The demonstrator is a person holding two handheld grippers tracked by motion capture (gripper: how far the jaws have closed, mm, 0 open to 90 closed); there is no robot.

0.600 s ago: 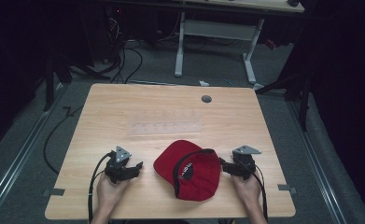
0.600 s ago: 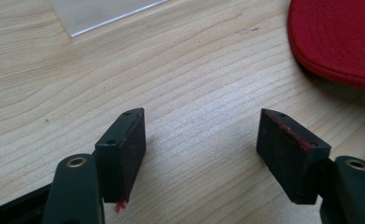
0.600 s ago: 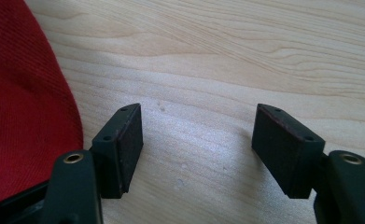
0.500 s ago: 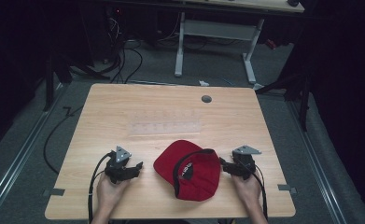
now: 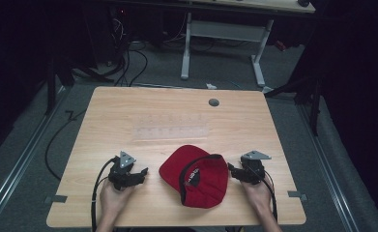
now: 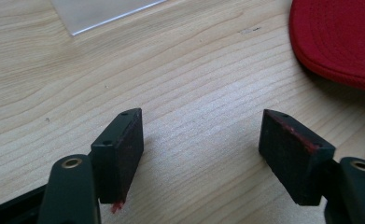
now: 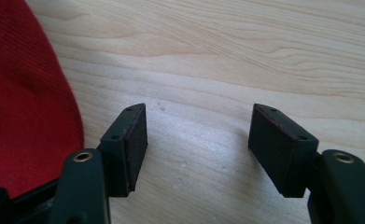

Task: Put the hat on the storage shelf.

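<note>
A red baseball cap (image 5: 196, 176) lies upside down on the wooden table (image 5: 177, 121), near the front edge, with its brim toward the left. My left gripper (image 5: 140, 172) rests on the table to the cap's left, jaws open and empty; in the left gripper view the cap's brim (image 6: 339, 39) sits at the upper right, apart from the gripper (image 6: 201, 140). My right gripper (image 5: 231, 169) sits at the cap's right side, open, close to the crown. In the right gripper view the red fabric (image 7: 26, 93) lies just left of the left jaw, and bare wood shows between the open gripper (image 7: 199, 135).
A clear plastic sheet (image 5: 172, 126) lies flat on the table's middle, behind the cap. A grey round cap (image 5: 214, 102) marks a hole near the far edge. Beyond the table are desk legs (image 5: 186, 48) and cables on the floor.
</note>
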